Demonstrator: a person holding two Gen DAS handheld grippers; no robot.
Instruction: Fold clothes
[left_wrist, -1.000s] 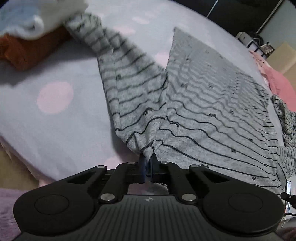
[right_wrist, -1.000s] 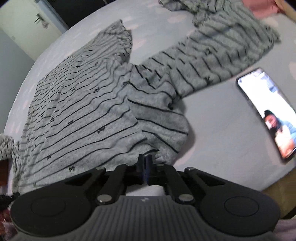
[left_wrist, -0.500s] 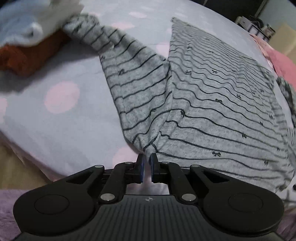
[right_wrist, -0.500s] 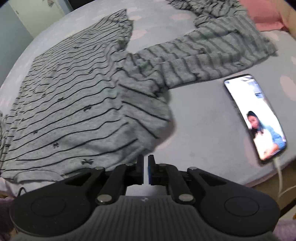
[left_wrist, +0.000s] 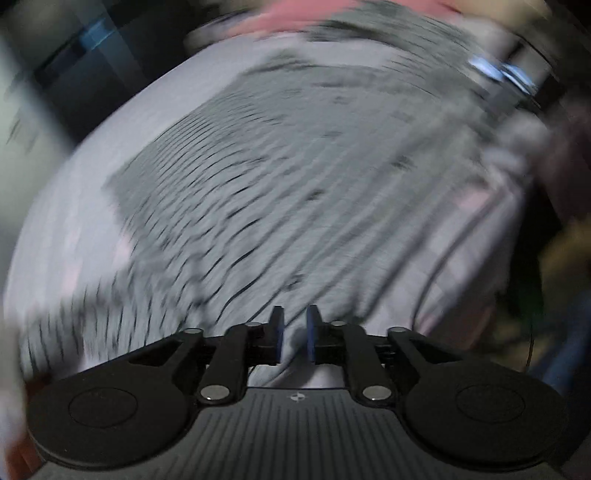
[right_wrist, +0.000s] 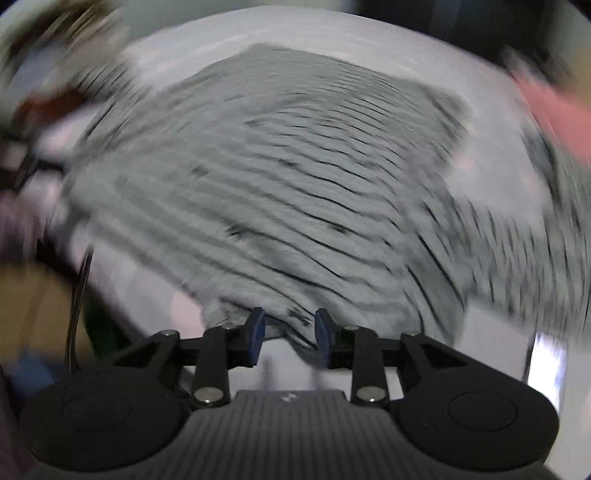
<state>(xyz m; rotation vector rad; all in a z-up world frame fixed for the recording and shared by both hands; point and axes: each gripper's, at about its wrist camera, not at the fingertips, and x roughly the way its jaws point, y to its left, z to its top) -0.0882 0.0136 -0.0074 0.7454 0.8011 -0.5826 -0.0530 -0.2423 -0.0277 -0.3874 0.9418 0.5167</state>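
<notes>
1. Biggest change from a second ago: both tools have let go. Back then we had the left tool (left_wrist: 294, 328) and the right tool (right_wrist: 289, 334) each pinched shut on a bottom corner of the grey striped shirt (left_wrist: 295, 177). Now both stand apart with nothing between the pads.
2. The jaws have just been opening on both sides, and the right gap is clearly wider than the left. Only the shirt and bedsheet (left_wrist: 92, 177) show through each gap, lying further off.
3. Both views are smeared with motion blur now, where half a second ago they were sharp. The scene in each has also swung round: our hands have rolled and slid sideways across the bed.
4. The shirt is lying spread flat on the bed, on the pale lilac sheet with pink dots. In the left view it fills the middle of the frame, its near edge just ahead of the blue pads. In the right view (right_wrist: 295, 192) its near edge sits right in front of the fingertips, slightly rumpled there.
5. Pose: both tools point steeply down at the bed, hovering above the shirt's near edge, not touching it as far as we can tell.
6. A lit phone (right_wrist: 546, 365) shows as a bright streak at the lower right of the right view. Pink fabric (right_wrist: 554, 110) lies at the far edge; too blurred to say more.
</notes>
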